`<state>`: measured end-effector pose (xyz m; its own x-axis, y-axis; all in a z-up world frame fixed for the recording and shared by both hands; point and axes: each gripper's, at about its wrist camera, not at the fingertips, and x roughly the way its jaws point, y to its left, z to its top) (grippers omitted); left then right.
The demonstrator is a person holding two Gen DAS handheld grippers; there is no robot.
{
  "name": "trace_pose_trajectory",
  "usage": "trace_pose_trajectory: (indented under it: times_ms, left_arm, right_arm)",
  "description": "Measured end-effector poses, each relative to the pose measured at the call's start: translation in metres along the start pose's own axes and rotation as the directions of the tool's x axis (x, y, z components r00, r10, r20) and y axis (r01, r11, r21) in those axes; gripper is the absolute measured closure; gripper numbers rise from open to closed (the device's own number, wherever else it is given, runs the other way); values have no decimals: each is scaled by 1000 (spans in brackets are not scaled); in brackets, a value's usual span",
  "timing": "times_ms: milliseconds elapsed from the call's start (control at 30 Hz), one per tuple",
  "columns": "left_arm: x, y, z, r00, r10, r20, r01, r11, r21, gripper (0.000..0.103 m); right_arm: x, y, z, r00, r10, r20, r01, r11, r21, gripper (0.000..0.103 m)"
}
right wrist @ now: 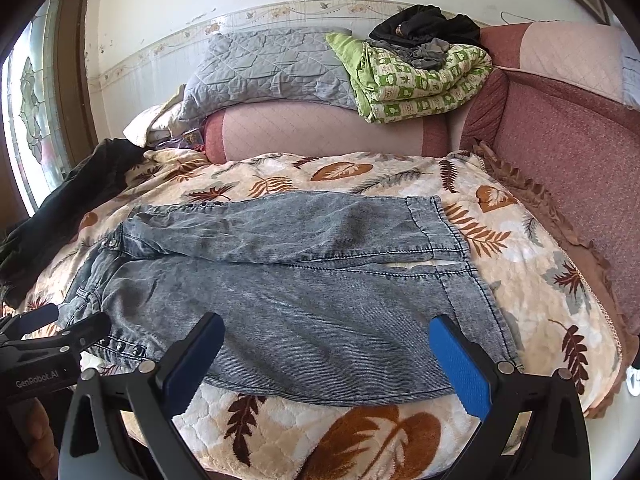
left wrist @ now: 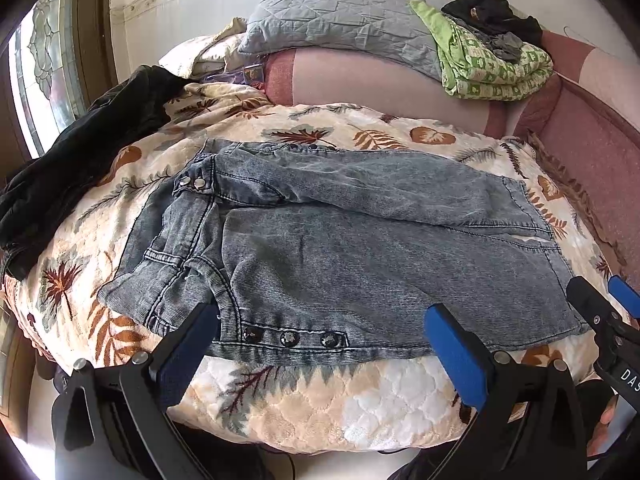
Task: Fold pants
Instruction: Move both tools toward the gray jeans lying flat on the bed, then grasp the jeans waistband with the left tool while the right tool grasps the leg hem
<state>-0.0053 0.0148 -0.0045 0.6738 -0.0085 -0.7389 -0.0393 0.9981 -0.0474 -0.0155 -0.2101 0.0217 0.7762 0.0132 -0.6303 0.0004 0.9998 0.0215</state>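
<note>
Grey denim pants lie flat on the leafy blanket that covers the bed, with the waist toward the left edge and the leg ends toward the right edge. The two legs lie side by side, one near you and one farther back, so no fold looks done yet. Here is what could go wrong. The blanket is soft and puffy, so if you dip too low you may pinch it with the pants and drag both up. The waist is bunched and thick near the left edge, so a small bite there could slip off when you lift. If one hand lifts quicker than the other, the near leg may twist and land crooked on the far leg. The pants also sit close to the front edge of the bed, so a pull toward you could slide them off. Now the tongs. Your left gripper is spread wide and holds nothing; its dark finger sits at the near side by the waist, just by the row of studs, and I cannot tell if it touches the cloth. Your right gripper is spread wide too and holds nothing; it hangs over the near side of the near leg, closer to the leg ends. A dark jacket lies at the back left corner, well apart from the pants, so it should not get in your way.
</note>
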Motion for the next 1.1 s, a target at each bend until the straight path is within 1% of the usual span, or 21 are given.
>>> trace_pose_trajectory:
  times_ms: [533, 600, 667, 700, 767, 800, 833, 867, 900, 967, 1033, 1067, 1100]
  left_arm:
    - [1, 2, 0, 1000, -2, -6, 2, 1000, -7, 0]
    - [1, 2, 0, 1000, -11, -11, 11, 1000, -8, 0]
    - [1, 4, 1, 999, -43, -24, 43, 999, -16, 0]
    - [3, 7, 2, 996, -84, -40, 83, 996, -28, 0]
    - [8, 15, 5, 980, -188, -66, 184, 981, -70, 0]
    - [9, 21, 9, 971, -229, -68, 223, 971, -89, 0]
    - [10, 25, 14, 967, -248, -60, 241, 965, -100, 0]
    - [9, 30, 20, 968, -249, -41, 244, 965, -101, 0]
    - [9, 34, 28, 969, -246, -18, 243, 965, -95, 0]
    - [11, 47, 50, 970, -241, 25, 242, 967, -82, 0]
    - [20, 66, 74, 971, -231, 64, 236, 968, -91, 0]
    - [27, 76, 85, 976, -203, 76, 210, 971, -112, 0]
    - [35, 89, 94, 981, -175, 86, 186, 972, -142, 0]
  right_arm:
    - [1, 2, 4, 1000, 5, -3, -5, 1000, -8, 0]
    - [1, 2, 4, 1000, 10, -6, -10, 1000, -7, 0]
    - [1, 0, 6, 1000, 21, -9, -21, 1000, -5, 0]
    - [1, -1, 7, 1000, 25, -7, -25, 1000, -3, 0]
    - [-2, -8, 13, 1000, 18, 12, -19, 1000, 5, 0]
    - [-3, -13, 18, 1000, 19, 25, -19, 1000, 5, 0]
    - [-4, -19, 24, 999, 18, 36, -18, 1000, 10, 0]
    - [-3, -27, 32, 999, 22, 40, -23, 999, 25, 0]
    - [1, -37, 41, 999, 37, 34, -39, 998, 49, 0]
    - [18, -60, 63, 997, 83, -4, -82, 993, 90, 0]
    - [43, -85, 83, 996, 75, -38, -71, 992, 108, 0]
    - [57, -98, 93, 996, 74, -54, -67, 991, 118, 0]
    - [72, -112, 102, 993, 89, -77, -78, 987, 140, 0]
